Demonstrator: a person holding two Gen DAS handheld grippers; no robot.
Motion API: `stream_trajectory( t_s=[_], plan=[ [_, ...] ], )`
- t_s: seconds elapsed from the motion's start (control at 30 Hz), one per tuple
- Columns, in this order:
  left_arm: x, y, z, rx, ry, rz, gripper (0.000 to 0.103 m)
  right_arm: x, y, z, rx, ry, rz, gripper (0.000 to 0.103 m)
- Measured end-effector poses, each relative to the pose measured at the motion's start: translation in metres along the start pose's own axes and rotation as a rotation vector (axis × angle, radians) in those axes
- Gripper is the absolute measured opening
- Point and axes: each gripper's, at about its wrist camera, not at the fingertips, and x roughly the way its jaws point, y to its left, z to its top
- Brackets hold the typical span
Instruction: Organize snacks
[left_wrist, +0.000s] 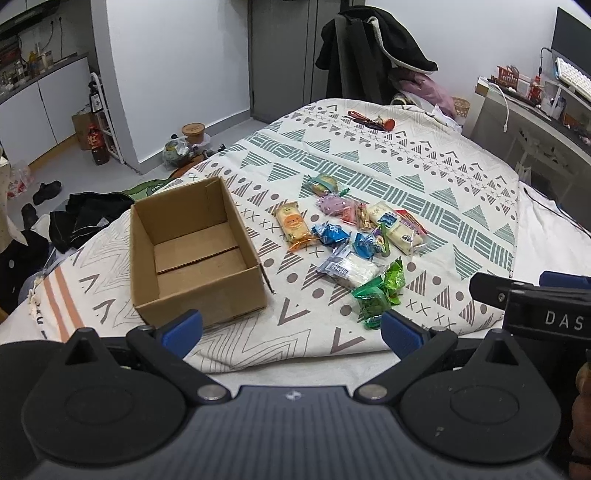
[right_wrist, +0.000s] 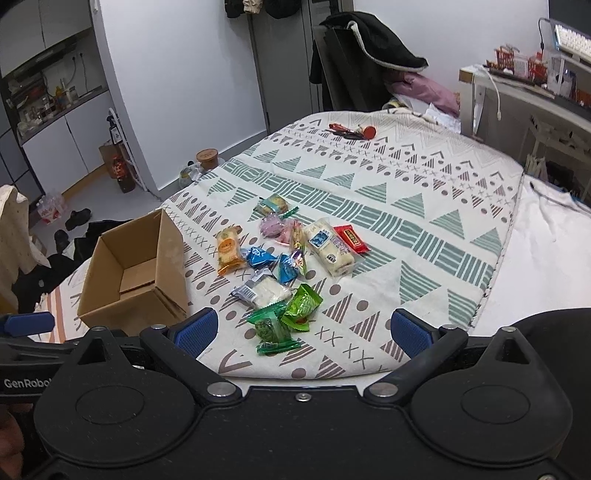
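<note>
An empty open cardboard box (left_wrist: 192, 254) (right_wrist: 133, 277) stands on the patterned bedspread (left_wrist: 424, 173), left of a loose cluster of wrapped snacks. Among them are an orange packet (left_wrist: 294, 225) (right_wrist: 229, 250), blue candies (left_wrist: 330, 233) (right_wrist: 258, 256), a long white roll (left_wrist: 397, 227) (right_wrist: 328, 245), a clear white packet (left_wrist: 351, 268) (right_wrist: 262, 291), a red bar (right_wrist: 352, 238) and two green packets (left_wrist: 380, 295) (right_wrist: 286, 317). My left gripper (left_wrist: 291, 330) is open, near the bed's front edge, holding nothing. My right gripper (right_wrist: 304, 330) is open too, just in front of the green packets.
Red and black items (left_wrist: 369, 119) lie at the far end of the bed. A chair draped with dark clothes (left_wrist: 369, 48) stands behind it. A cluttered desk (left_wrist: 535, 107) runs along the right. Clothes, shoes and bottles litter the floor at left (left_wrist: 85, 218).
</note>
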Motion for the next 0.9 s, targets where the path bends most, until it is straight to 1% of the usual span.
stream_trajectory(
  t_s=[0.17, 0.37, 0.5, 0.73, 0.8, 0.87, 0.9],
  plan=[
    [0.015, -0.007, 0.004, -0.006, 0.016, -0.017, 0.102, 0.014, -0.006, 0.002, 0.006, 0.021, -0.006, 0.1],
    [0.035, -0.018, 0.011, -0.014, 0.031, -0.03, 0.102, 0.035, -0.021, 0.006, 0.052, 0.055, -0.001, 0.1],
    [0.05, -0.025, 0.015, -0.021, 0.051, -0.033, 0.102, 0.051, -0.038, 0.009, 0.116, 0.092, 0.043, 0.098],
    [0.078, -0.038, 0.017, -0.019, 0.097, -0.062, 0.1, 0.074, -0.052, 0.015, 0.157, 0.116, 0.082, 0.097],
    [0.085, -0.042, 0.018, -0.016, 0.105, -0.052, 0.099, 0.082, -0.056, 0.017, 0.171, 0.128, 0.096, 0.096],
    [0.094, -0.044, 0.018, -0.033, 0.116, -0.071, 0.096, 0.091, -0.061, 0.018, 0.189, 0.146, 0.116, 0.094],
    [0.098, -0.045, 0.019, -0.037, 0.122, -0.068, 0.096, 0.095, -0.063, 0.018, 0.197, 0.154, 0.124, 0.094]
  ],
)
